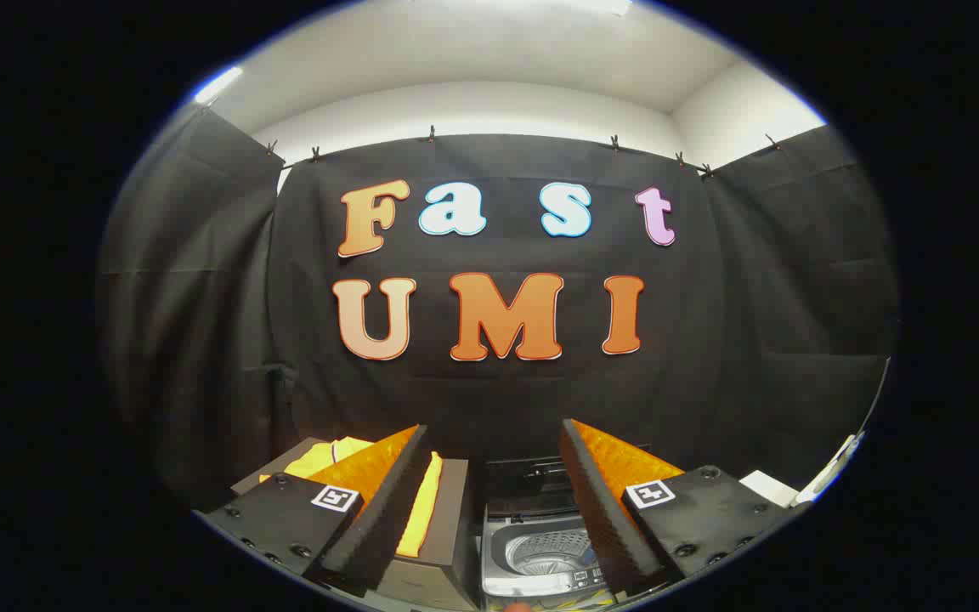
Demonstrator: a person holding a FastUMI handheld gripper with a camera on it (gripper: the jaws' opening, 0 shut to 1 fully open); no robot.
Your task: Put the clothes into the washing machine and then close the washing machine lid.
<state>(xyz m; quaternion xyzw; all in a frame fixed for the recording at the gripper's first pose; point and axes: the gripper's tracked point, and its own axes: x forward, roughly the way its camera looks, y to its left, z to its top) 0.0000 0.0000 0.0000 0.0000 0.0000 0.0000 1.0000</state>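
My gripper (495, 446) is open, its two fingers spread wide with nothing between them. Below and between the fingers stands a small grey top-loading washing machine (540, 552); its lid (532, 476) is raised at the back and the drum (551, 551) shows inside. To the left of the machine a yellow garment (421, 510) lies on a brown box (447, 518). The left finger hides part of the garment.
Black cloth walls the booth behind and on both sides. A white object (766, 486) lies at the right beyond the right finger, with a thin white rod (834, 467) beside it.
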